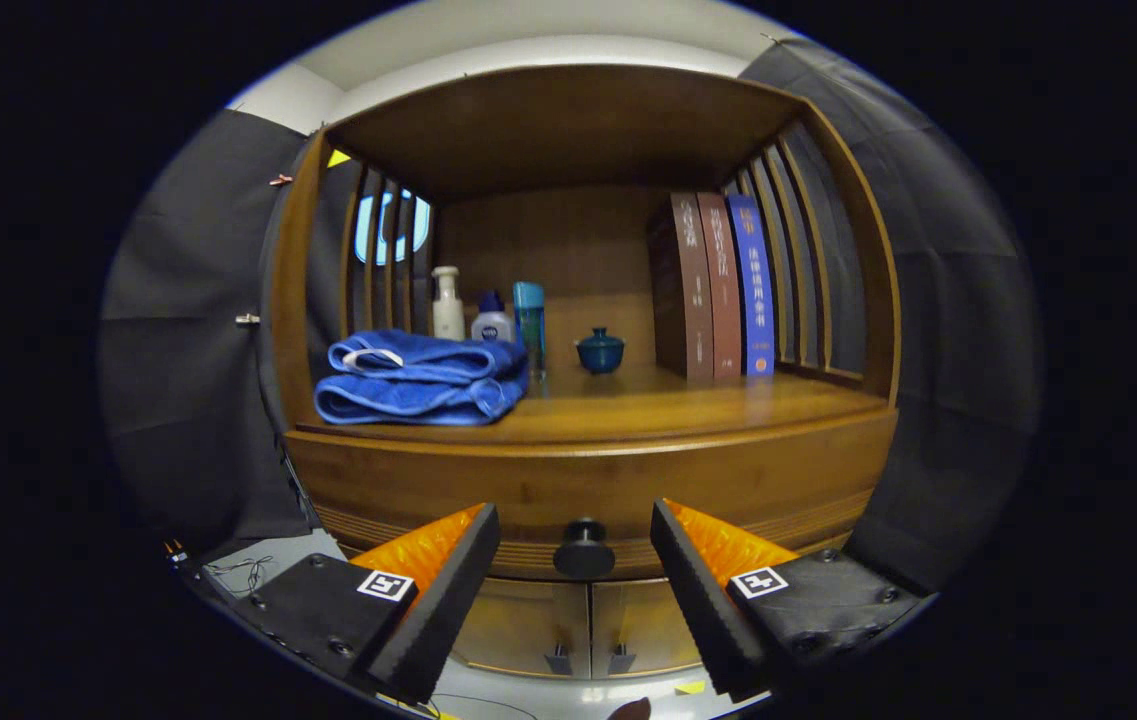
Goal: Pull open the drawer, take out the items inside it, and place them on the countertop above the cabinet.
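A wooden cabinet faces me, its drawer front (588, 485) closed under the countertop (648, 405). A round black knob (584, 548) sticks out of the drawer's middle. My gripper (576, 545) is open, its two black-and-orange fingers on either side of the knob, not touching it. The knob sits level with the fingertips, a little beyond them. The drawer's inside is hidden.
On the countertop lie a folded blue towel (420, 378), a white pump bottle (446, 303), a small white bottle (492, 320), a teal tube (529, 320), a blue lidded cup (600, 351) and three upright books (723, 285). Two lower doors (588, 625) sit below the drawer.
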Tool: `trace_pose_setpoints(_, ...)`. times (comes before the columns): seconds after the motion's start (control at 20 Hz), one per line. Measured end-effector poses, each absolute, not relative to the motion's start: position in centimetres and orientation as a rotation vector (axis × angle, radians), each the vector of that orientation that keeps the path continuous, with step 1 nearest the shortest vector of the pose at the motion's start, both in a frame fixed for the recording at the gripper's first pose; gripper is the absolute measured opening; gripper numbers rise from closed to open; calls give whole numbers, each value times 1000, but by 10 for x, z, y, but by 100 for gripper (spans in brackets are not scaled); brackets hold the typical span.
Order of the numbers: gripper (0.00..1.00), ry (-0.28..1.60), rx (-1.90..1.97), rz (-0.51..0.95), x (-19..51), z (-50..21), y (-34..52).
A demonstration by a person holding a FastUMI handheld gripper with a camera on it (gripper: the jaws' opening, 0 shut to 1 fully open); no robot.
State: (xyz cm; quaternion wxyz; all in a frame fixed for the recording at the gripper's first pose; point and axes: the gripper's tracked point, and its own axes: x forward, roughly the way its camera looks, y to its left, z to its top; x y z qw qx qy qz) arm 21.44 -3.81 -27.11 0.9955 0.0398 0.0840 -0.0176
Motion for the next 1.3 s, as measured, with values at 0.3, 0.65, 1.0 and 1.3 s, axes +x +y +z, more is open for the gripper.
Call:
trace_pose_setpoints(0.3, 91, 215, 59, -40, 238, -310, -38)
trace_pose_setpoints(0.65, 50, 251, 104, -46, 245, -323, -39)
trace_pose_setpoints(1.0, 28, 282, 73, -72, 233, -324, -41)
trace_pose_setpoints(1.3, 28, 269, 71, -72, 186, -319, -38)
